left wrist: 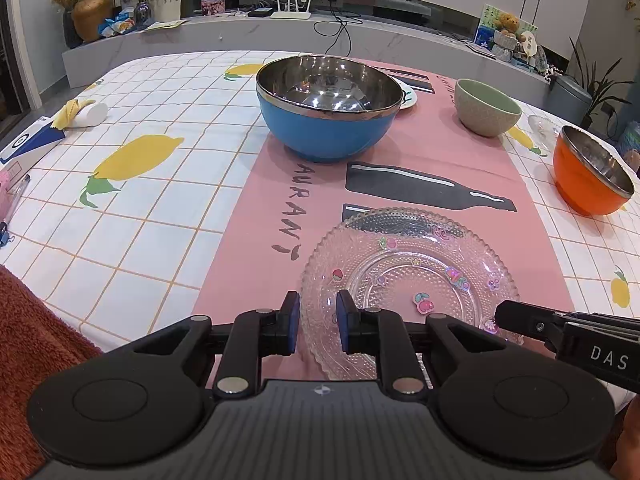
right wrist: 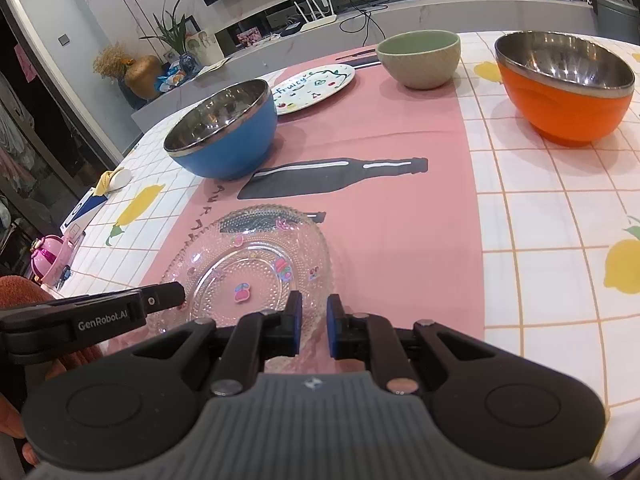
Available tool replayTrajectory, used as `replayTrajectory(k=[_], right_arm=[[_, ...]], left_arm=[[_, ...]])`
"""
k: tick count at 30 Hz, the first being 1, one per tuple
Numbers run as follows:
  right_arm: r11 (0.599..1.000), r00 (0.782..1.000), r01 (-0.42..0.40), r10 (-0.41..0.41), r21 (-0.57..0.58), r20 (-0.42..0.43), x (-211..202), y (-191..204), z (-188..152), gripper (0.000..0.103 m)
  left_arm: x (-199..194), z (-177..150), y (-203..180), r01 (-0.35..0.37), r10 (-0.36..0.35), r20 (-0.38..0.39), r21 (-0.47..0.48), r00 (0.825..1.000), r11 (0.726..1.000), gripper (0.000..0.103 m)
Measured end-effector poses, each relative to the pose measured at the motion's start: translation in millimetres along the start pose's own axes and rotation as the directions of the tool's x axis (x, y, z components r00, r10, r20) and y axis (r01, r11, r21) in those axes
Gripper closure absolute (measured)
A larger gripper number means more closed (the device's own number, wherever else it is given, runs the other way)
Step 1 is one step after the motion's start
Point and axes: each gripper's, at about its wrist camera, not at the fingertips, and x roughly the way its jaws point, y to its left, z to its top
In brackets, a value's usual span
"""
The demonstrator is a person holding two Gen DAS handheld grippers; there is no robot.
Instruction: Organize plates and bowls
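Observation:
A clear glass plate (left wrist: 408, 276) with fruit stickers lies on the pink runner near the table's front edge; it also shows in the right wrist view (right wrist: 248, 268). My left gripper (left wrist: 317, 322) straddles the plate's left rim with a narrow gap between the pads. My right gripper (right wrist: 314, 326) straddles its right rim the same way. Whether either one pinches the glass is unclear. A blue steel bowl (left wrist: 328, 108), a green bowl (left wrist: 486, 106), an orange steel bowl (left wrist: 590, 176) and a white painted plate (right wrist: 314, 86) stand farther back.
The lemon-print tablecloth (left wrist: 132, 208) covers the table. A pink bottle (right wrist: 50, 258), a blue-white box (left wrist: 28, 146) and a white roll (left wrist: 90, 114) lie at the left edge. A clear glass dish (left wrist: 542, 128) sits behind the orange bowl.

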Motion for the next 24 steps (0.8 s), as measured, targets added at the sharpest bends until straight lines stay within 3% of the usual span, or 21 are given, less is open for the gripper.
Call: replayTrajectory(k=[3,6,10,15,24], right_arm=[[1.000,1.000,0.002,-0.002,-0.014,0.009,-1.3,2.3,0.2,0.088],[0.999,0.999,0.010,-0.009,-0.038,0.035,-5.5,6.0,0.6,0.071],[0.999,0.998,0.019,-0.017,-0.046,0.057,-9.6,8.1,2.7,0.064],[0.999,0.996,0.028,-0.027,-0.020,0.081,-12.3,4.9,6.9,0.057],[0.998,0.991,0.043,-0.049,0.047,0.126,-13.7,0.2,30.0,0.056]], left_arm=[[-1.4,1.1,1.3,0.006,-0.005,0.010,-0.012,1.000,1.000,0.078],[-6.0,2.4,2.4,0.024,-0.023,0.047,-0.029,0.999,0.999,0.065],[-12.6,5.4,1.9,0.043,-0.039,0.103,-0.039,0.994,0.998,0.051],[-16.5,10.6,3.6,0.075,-0.064,0.152,-0.063,0.986,0.995,0.049],[-26.2,38.2,0.1,0.137,-0.121,0.238,-0.053,0.964,0.989,0.049]])
